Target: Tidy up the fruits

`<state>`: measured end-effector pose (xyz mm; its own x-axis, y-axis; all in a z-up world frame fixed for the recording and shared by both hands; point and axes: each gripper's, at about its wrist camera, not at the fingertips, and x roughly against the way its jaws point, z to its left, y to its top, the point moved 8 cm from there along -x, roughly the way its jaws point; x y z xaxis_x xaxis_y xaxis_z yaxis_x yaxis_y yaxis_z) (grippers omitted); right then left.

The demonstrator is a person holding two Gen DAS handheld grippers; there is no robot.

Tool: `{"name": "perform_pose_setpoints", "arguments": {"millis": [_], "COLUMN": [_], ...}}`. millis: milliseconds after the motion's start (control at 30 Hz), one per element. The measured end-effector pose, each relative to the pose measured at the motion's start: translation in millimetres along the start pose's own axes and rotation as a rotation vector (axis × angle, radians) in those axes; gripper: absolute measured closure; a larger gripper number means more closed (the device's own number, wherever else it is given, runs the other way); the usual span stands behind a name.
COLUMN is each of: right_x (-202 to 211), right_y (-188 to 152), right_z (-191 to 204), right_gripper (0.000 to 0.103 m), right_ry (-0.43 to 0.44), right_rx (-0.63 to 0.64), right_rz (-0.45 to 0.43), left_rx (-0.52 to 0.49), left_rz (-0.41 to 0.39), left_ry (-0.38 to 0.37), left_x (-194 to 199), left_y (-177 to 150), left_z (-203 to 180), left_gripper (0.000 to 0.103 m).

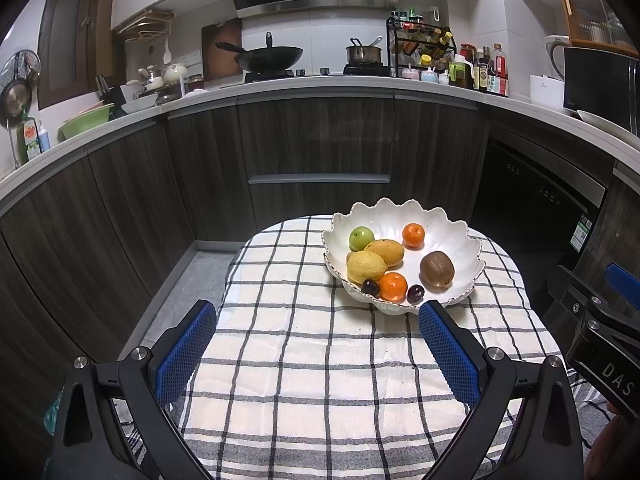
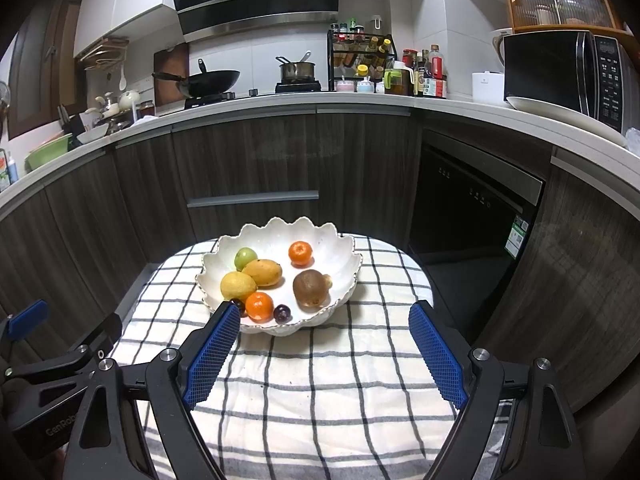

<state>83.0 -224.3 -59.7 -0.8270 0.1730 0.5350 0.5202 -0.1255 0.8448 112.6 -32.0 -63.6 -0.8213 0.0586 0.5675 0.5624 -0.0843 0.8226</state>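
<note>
we see the bowl [image 1: 404,216] on the checked cloth [image 1: 320,360] over a small table, with both grippers held back from it on the near side. the left gripper [image 1: 318,316] has its jaws released and wide apart, gripping nothing; the right gripper [image 2: 324,320] is likewise spread and bare.

in the bowl lie a green apple [image 1: 361,238], a mango [image 1: 386,251], a lemon [image 1: 365,267], 2 oranges, the far one [image 1: 413,235] and the near one [image 1: 393,286], a kiwi [image 1: 437,269] and 2 dark plums [image 1: 371,287] at the near rim.

the left view shows the right gripper's body at its right edge, and a dish-soap bottle [image 1: 30,136] by the sink at far left. the right view shows the microwave [image 2: 560,72] in full, and a plate [image 2: 560,114] in front of it, where the left view catches only their edges. it also shows a pale nub [image 2: 327,279] behind the kiwi that the left view hides, and its left finger [image 2: 212,356] tip overlaps 1 plum [image 2: 238,305] in the picture.

the mango's long axis runs from near right to far left, touching the apple and the lemon. the lemon's long axis lies roughly across the view, its pointed end toward the near orange. the kiwi sits apart on the right side, long axis roughly upright in the picture.
</note>
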Motion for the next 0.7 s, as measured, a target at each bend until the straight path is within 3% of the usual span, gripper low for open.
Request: {"name": "perform_pose_setpoints", "arguments": {"millis": [700], "right_x": [0.1], "right_y": [0.6], "right_z": [-0.5], "right_gripper": [0.016], "right_ry": [-0.001], "right_rx": [-0.001], "right_rz": [-0.001], "left_rx": [0.002], "left_rz": [-0.006], "left_ry": [0.011], "left_x": [3.8], "left_y": [4.7], "left_z": [0.6], "left_gripper": [0.0]}}
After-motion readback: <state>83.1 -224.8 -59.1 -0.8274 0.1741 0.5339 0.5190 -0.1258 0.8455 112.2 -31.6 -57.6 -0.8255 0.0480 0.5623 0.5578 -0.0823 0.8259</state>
